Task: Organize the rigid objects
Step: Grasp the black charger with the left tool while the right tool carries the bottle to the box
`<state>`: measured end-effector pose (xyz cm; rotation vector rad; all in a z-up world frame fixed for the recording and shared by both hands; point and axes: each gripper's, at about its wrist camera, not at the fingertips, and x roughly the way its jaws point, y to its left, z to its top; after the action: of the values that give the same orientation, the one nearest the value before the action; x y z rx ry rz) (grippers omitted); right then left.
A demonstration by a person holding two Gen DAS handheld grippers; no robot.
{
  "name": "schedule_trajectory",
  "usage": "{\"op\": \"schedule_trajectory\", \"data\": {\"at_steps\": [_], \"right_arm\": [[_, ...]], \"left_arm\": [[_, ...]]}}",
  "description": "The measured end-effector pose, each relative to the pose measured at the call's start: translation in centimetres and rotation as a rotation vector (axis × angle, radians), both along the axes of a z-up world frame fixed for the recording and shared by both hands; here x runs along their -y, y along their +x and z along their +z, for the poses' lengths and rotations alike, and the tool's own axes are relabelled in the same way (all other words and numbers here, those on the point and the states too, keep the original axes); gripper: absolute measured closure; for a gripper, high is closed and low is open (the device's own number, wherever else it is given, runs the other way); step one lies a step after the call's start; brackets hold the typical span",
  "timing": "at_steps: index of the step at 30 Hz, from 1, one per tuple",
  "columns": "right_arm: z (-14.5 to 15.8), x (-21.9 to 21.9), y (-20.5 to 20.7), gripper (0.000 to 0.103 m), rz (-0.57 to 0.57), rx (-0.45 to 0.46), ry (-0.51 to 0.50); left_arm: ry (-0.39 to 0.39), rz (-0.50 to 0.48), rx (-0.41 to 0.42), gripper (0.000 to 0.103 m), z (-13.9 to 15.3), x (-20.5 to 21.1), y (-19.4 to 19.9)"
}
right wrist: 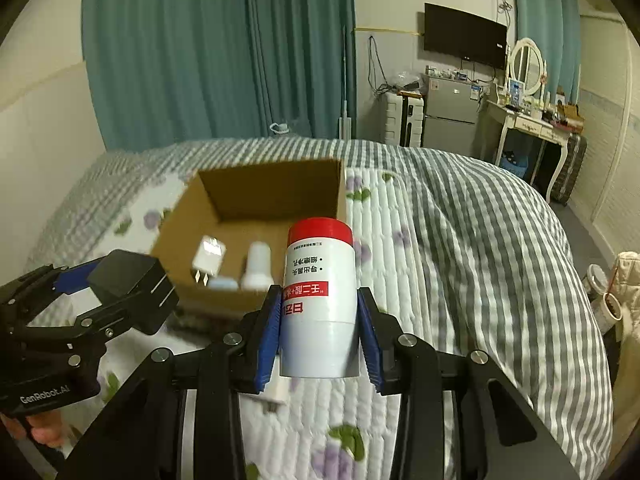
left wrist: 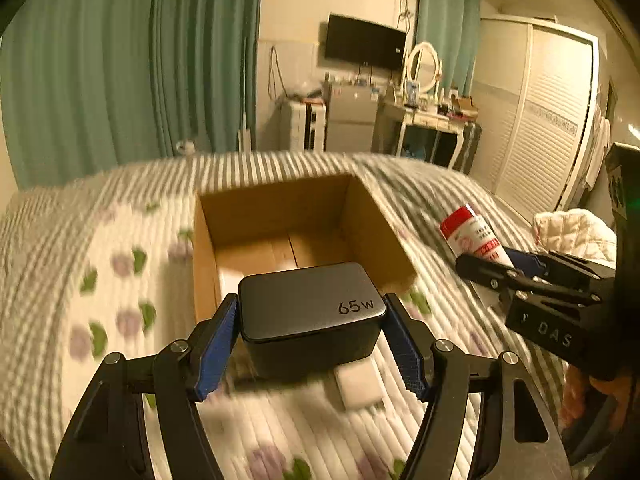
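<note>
Here, in the left wrist view, the left gripper (left wrist: 310, 334) is clamping a black 65w charger (left wrist: 310, 312) just before the open cardboard box (left wrist: 362, 216) on the quilted bed (left wrist: 100, 240); the charger is not in yet.

In the right wrist view, the right gripper (right wrist: 318, 332) is squeezing a red-capped white bottle (right wrist: 319, 300) near the box. A white plug (right wrist: 209, 261) and a small white bottle (right wrist: 257, 266) are already lying inside. A white object (right wrist: 276, 394) is waiting on the quilt, so the job looks about half done.

teal curtains (right wrist: 224, 48), wall tv (right wrist: 464, 34), white wardrobe (left wrist: 540, 108), dim warm light.
</note>
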<state>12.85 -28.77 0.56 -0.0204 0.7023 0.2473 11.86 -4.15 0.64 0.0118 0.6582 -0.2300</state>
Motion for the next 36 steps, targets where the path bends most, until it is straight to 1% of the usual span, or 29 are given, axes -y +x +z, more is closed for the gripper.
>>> {"op": "schedule_trajectory", "data": {"at_steps": [4, 6, 8, 11, 14, 16, 19, 21, 26, 27, 29, 33, 36], "right_arm": [[1.8, -1.2, 2.0, 0.067, 0.025, 0.043, -0.031], [2.3, -2.1, 3.5, 0.067, 0.039, 0.058, -0.039], [2.5, -2.8, 5.2, 0.067, 0.043, 0.052, -0.053], [2.3, -3.9, 7.5, 0.067, 0.06, 0.047, -0.084], [1.3, -4.8, 9.9, 0.067, 0.069, 0.055, -0.117], [0.3, -5.1, 11.4, 0.067, 0.066, 0.031, -0.104], [-1.0, -5.1, 13.1, 0.067, 0.065, 0.003, -0.075], [-1.6, -5.4, 13.7, 0.067, 0.073, 0.0, -0.073], [-2.9, -5.8, 14.7, 0.067, 0.092, -0.015, -0.056], [-3.1, -5.9, 14.9, 0.067, 0.096, -0.017, -0.055], [-3.5, -6.1, 15.0, 0.067, 0.104, -0.021, -0.061], [-4.0, -6.1, 15.1, 0.067, 0.104, -0.03, -0.058], [-3.9, -6.3, 15.1, 0.067, 0.098, -0.026, -0.061]], "left_arm": [[-0.009, 0.019, 0.009, 0.032, 0.7, -0.6, 3.1], [0.005, 0.048, 0.014, 0.032, 0.2, -1.0, 4.8], [0.022, 0.072, 0.005, 0.032, -0.7, -1.3, 6.7], [0.004, 0.087, -0.041, 0.032, -2.7, -2.2, 9.6], [0.012, 0.094, -0.054, 0.032, -4.3, -2.5, 11.4], [0.013, 0.079, -0.078, 0.032, -5.2, -2.4, 12.4], [0.05, 0.049, -0.075, 0.032, -6.0, -1.7, 13.1], [0.063, 0.025, -0.082, 0.032, -6.5, -1.2, 13.4], [0.045, 0.024, -0.151, 0.031, -7.8, -1.0, 14.2], [0.044, 0.03, -0.148, 0.031, -7.8, -1.0, 14.1], [0.056, 0.03, -0.101, 0.03, -7.5, -1.0, 13.6], [0.098, 0.023, -0.073, 0.03, -6.6, -0.8, 12.9], [0.081, 0.027, -0.078, 0.03, -6.0, -1.4, 12.3]]}}
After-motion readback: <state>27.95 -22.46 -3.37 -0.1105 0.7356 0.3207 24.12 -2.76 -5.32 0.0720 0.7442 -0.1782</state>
